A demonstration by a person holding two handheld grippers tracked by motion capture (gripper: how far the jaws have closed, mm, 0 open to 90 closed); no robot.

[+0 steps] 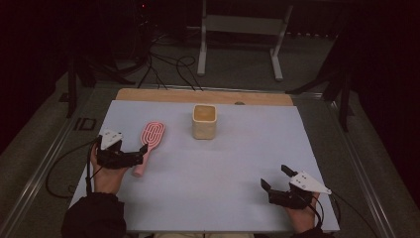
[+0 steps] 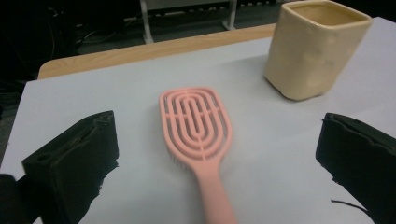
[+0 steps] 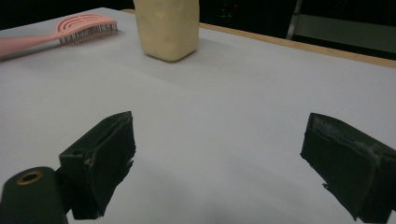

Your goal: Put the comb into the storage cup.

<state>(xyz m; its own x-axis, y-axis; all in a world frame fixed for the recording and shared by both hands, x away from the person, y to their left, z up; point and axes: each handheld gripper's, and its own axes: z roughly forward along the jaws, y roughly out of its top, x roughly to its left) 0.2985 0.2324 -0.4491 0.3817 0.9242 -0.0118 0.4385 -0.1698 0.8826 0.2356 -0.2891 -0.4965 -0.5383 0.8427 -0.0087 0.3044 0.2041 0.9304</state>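
A table [image 1: 208, 168] with a pale blue-grey top is carrying two things. A pink hairbrush [image 1: 150, 139] is lying flat at the left, its handle pointing near. A cream square cup [image 1: 204, 121] is standing upright farther back, right of the brush.

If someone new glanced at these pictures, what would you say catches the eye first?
The pink hairbrush stands out first: it lies flat on the pale table sheet at the left, its handle toward the left gripper, whose jaws stand open with nothing between their pads. Next comes the cream square cup, upright near the far edge. The right gripper rests open at the near right.
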